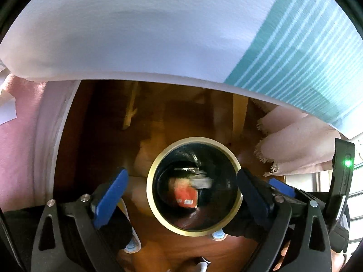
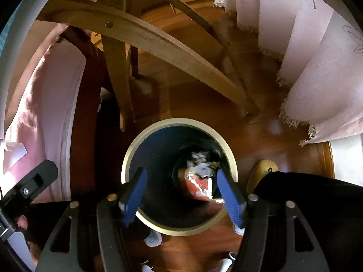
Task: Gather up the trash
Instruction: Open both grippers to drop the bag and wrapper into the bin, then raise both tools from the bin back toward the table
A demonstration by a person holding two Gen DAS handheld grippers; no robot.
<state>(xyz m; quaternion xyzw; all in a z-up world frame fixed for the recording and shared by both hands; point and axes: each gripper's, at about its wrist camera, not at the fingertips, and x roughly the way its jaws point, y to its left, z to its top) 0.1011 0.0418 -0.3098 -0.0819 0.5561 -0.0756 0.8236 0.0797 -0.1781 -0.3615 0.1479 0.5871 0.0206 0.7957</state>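
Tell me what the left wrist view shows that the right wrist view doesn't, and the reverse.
Only the left wrist view: a white tabletop with a teal striped cloth, and the other gripper's body with a green light. Only the right wrist view: a curved wooden chair frame and a yellow slipper. Both: the dark bin with a gold rim holding red trash, and open blue-padded jaws.

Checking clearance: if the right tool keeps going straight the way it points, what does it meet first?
Probably the trash lying at the bottom of the bin. The right tool is open, empty and aimed into the bin's mouth; depth inside is unclear.
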